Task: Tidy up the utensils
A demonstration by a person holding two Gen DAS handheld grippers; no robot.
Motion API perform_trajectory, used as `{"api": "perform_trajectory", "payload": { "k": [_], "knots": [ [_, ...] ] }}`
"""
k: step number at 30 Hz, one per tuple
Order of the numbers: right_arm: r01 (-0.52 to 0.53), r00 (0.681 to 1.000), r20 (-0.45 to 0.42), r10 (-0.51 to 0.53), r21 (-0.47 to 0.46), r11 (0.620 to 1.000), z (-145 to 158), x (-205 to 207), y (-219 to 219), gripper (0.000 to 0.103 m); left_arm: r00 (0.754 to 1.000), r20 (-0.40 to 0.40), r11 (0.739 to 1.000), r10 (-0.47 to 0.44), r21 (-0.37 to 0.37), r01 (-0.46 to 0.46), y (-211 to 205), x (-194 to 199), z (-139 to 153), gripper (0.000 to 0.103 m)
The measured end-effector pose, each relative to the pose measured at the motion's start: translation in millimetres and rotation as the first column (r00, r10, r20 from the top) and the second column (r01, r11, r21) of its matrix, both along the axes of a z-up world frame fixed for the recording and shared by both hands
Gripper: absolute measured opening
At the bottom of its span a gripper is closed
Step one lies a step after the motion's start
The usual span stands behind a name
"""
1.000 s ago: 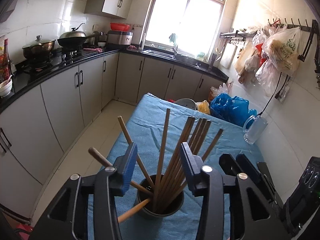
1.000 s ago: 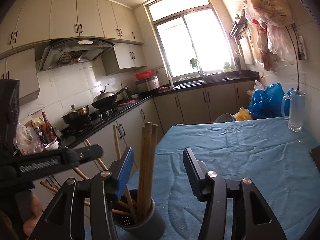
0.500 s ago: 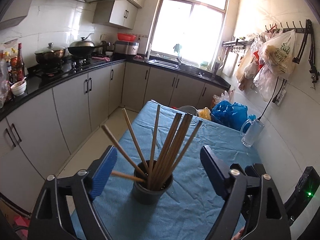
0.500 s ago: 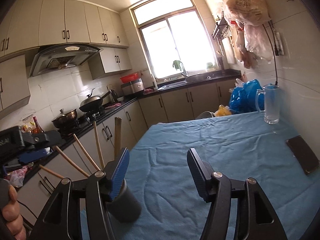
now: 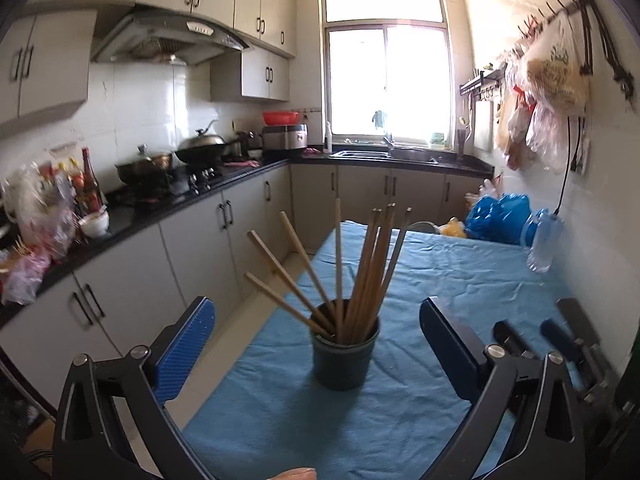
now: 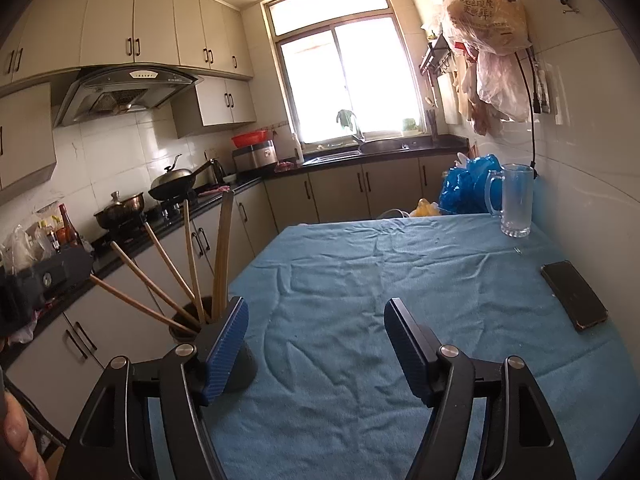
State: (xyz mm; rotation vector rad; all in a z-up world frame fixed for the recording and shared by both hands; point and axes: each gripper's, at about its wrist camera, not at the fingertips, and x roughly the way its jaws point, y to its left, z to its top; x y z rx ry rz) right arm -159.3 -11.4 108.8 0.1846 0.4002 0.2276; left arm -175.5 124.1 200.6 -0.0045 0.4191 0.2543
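I hold my left gripper (image 5: pixel 316 344) and right gripper (image 6: pixel 316 344) wide-jawed and empty, because the chopsticks (image 5: pixel 360 272) stand fanned in the dark cup (image 5: pixel 344 356) near the blue tablecloth's (image 6: pixel 360 280) left edge, seemingly organized.

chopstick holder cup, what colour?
Dark grey, near black, with a slight teal cast: the cup. The left wrist view shows it best.

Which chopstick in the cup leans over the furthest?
The lowest one in the dark cup, slanting left toward the cabinets at the shallowest angle. The others stand steeper, and the main bunch is nearly upright.
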Motion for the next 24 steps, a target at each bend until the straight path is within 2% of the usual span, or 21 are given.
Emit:
{"api": "perform_trajectory", "payload": {
  "k": [4, 6, 12, 24],
  "knots": [
    [0.028, 0.999, -0.021, -0.028, 0.012, 1.000, -3.3, -1.5, -8.4, 0.076, 1.000, -0.010, 0.997, 0.025, 0.077, -0.024, -4.5, -6.0, -11.9, 0.103],
    [0.037, 0.999, -0.027, -0.037, 0.015, 0.999, -4.4, -2.9, -9.8, 0.076, 0.999, -0.018, 0.996, 0.030, 0.088, -0.028, -4.8, -6.4, -16.4, 0.103],
    [0.048, 0.998, -0.045, -0.048, 0.011, 0.999, -10.8, -5.9, -9.0, 0.076, 0.998, -0.056, 0.999, 0.029, 0.034, -0.027, 1.2, -4.5, -25.9, 0.103],
    [0.023, 0.998, -0.052, -0.025, -0.037, 0.999, -18.6, -5.7, 8.0, 0.079, 0.993, -0.116, 1.000, 0.010, -0.002, -0.010, 5.7, 7.2, -41.8, 0.103]
  ]
}}
